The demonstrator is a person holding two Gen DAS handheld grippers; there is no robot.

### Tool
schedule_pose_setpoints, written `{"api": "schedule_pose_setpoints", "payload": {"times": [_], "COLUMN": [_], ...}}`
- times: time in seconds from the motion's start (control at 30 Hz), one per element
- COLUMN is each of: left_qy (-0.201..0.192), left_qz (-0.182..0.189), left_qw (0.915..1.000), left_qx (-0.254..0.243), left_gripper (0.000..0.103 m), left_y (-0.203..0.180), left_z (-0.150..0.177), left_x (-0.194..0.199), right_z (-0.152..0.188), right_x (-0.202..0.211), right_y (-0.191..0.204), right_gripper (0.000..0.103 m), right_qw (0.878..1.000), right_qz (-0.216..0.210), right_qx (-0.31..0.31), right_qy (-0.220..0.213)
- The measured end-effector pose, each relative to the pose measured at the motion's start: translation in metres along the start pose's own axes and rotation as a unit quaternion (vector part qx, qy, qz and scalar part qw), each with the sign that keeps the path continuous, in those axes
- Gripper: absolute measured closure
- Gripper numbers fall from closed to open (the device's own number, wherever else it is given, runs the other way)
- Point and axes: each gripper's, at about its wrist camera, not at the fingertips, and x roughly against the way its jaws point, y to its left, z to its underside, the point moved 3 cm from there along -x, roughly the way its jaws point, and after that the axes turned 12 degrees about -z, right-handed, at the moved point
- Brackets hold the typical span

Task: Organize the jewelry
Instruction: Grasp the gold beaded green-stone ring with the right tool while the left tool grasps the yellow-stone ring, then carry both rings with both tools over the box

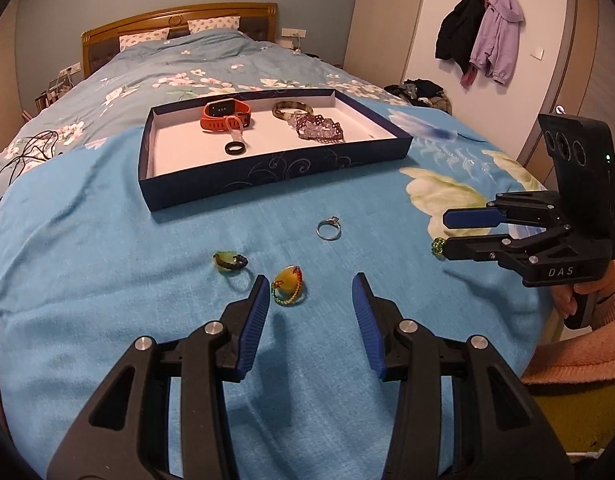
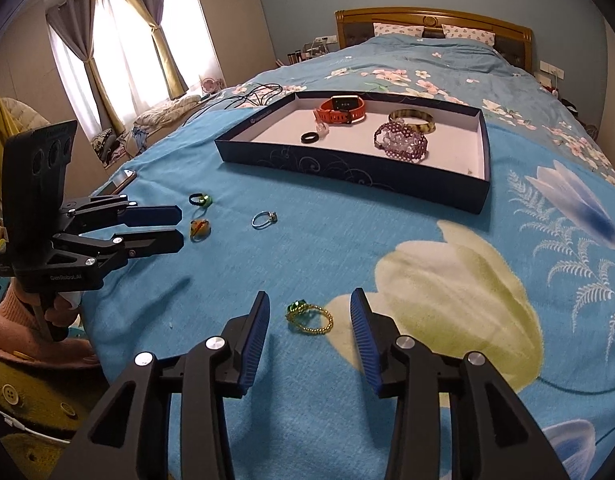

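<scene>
Blanket between grippers and box: a wide bare strip of blue blanket (image 1: 107,280) is left open before the dark box (image 1: 275,168).
Scattered obstacles: the strip is dotted by a silver ring (image 1: 328,228), a green-stone ring (image 1: 229,263) and a yellow-stone ring (image 1: 288,289), each apart from the others.
Right side: the way is narrowed by the right gripper (image 1: 447,232), beside a green bead ring (image 2: 309,316).
Box interior: the near left corner is left free; the far half is taken up by an orange watch (image 1: 226,114), a black ring (image 1: 234,148), a bangle (image 1: 291,109) and a beaded bracelet (image 1: 319,128).

Left hand-held gripper (image 1: 311,292) gapes beside yellow ring (image 1: 288,289).
</scene>
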Motion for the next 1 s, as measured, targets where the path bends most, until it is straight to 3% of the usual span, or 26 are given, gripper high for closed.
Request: {"api": "schedule_pose_setpoints", "payload": {"times": [0.47, 0.67, 0.87, 0.93, 1.0], "left_qy": [0.035, 0.038, 0.038, 0.037, 0.036], "left_qz": [-0.020, -0.024, -0.029, -0.031, -0.031], "left_qw": [0.9991, 0.9989, 0.9988, 0.9988, 0.9988], "left_qx": [0.008, 0.010, 0.009, 0.006, 0.005], "left_gripper": [0.064, 0.074, 0.086, 0.087, 0.087], "left_y": [0.003, 0.001, 0.001, 0.000, 0.000], "left_z": [-0.005, -0.006, -0.005, -0.005, -0.005], "left_x": [-0.023, -0.026, -0.026, -0.026, -0.026], "right_z": [0.005, 0.006, 0.006, 0.006, 0.006], "right_x": [-0.008, -0.010, -0.010, -0.010, -0.010], "right_y": [0.004, 0.007, 0.005, 0.005, 0.004], "right_gripper": [0.063, 0.065, 0.072, 0.082, 0.083], "right_qw": [1.000, 0.999, 0.999, 0.999, 0.999], "right_qz": [0.021, 0.032, 0.033, 0.033, 0.032], "right_qx": [0.012, 0.023, 0.022, 0.023, 0.024], "right_qy": [0.007, 0.009, 0.007, 0.007, 0.007]}}
